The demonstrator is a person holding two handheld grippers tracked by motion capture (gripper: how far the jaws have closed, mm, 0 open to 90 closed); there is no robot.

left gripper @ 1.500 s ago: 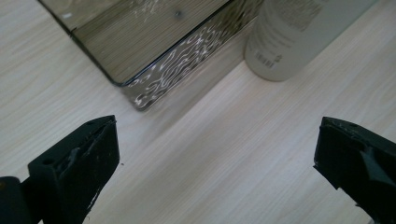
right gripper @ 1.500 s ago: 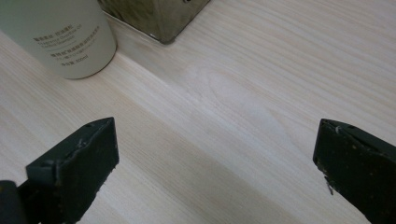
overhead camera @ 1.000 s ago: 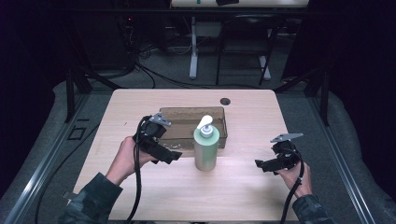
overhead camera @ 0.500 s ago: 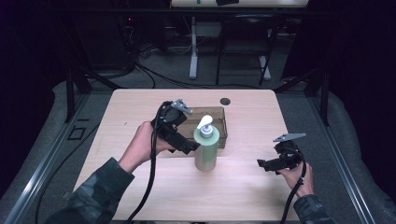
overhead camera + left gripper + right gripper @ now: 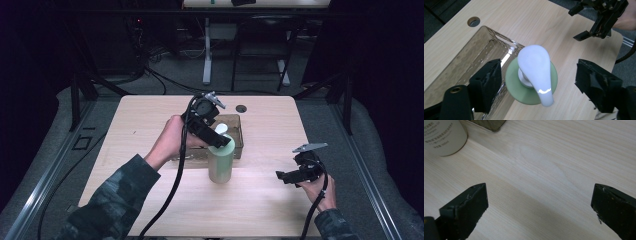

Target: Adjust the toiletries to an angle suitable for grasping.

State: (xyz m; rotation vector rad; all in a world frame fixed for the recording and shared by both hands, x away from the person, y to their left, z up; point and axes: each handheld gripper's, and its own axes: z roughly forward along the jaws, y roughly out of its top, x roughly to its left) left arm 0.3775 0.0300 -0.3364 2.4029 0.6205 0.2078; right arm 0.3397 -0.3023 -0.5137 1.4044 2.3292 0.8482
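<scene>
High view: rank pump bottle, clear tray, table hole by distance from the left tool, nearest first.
From the left tool:
1. Pump bottle, directly under it, between the jaws.
2. Clear tray, just behind the bottle.
3. Table hole, near the far edge.

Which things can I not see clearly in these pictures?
- Bottle label: right gripper view, print too small and cut by the top edge.
- Pump head: high view, mostly hidden behind the left tongs.
- Tray inside: left gripper view, glare and the near jaw cover it.

place: lab | cues: dark room, floor cables (image 5: 165, 80), bare table (image 5: 150, 115)
</scene>
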